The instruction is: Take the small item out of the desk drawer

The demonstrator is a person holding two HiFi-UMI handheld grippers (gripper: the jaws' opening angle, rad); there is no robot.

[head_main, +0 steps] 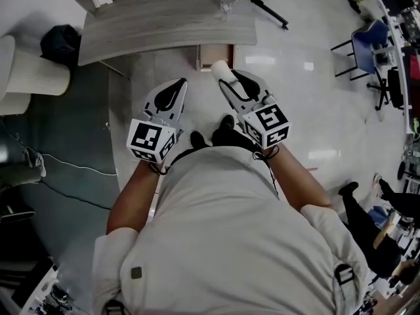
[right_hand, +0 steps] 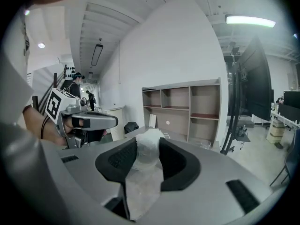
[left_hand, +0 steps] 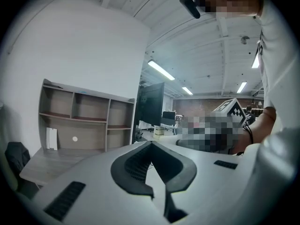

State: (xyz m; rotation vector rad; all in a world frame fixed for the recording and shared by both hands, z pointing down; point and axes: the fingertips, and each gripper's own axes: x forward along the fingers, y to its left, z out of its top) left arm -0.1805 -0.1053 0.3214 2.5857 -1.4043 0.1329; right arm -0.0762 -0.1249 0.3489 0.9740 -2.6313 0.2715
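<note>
I have the small item (head_main: pixel 220 69) out of the desk and up in the air, pinched at the very tip of the right gripper (head_main: pixel 225 77). In the head view it pokes out past the far end of the jaws as a pale, rounded lump. It sits just on the near side of the desk (head_main: pixel 164 28) and right beside what looks to me like the pulled-out drawer (head_main: pixel 211 56) under the desk's near edge.

The right gripper view shows it best. The small item (right_hand: pixel 146 158) is a whitish, slightly fuzzy ball sitting between the two black pads (right_hand: pixel 119 159). Both pads press on its sides, and a paler tail of it trails back toward the camera. The right gripper (right_hand: pixel 147 144) is therefore partly closed, clamped on that ball, with the jaws held apart by its width and no gap on either side that I can see.

The left gripper (head_main: pixel 177 84) is beside it on the left, raised to about the same level and well clear of the item. In its own view the left gripper (left_hand: pixel 151 144) has its jaws brought together at the tips, and nothing is between them.

Beyond both grippers, at the far side of the desk, I see an open shelf unit (right_hand: pixel 187 107) against the white wall.
</note>
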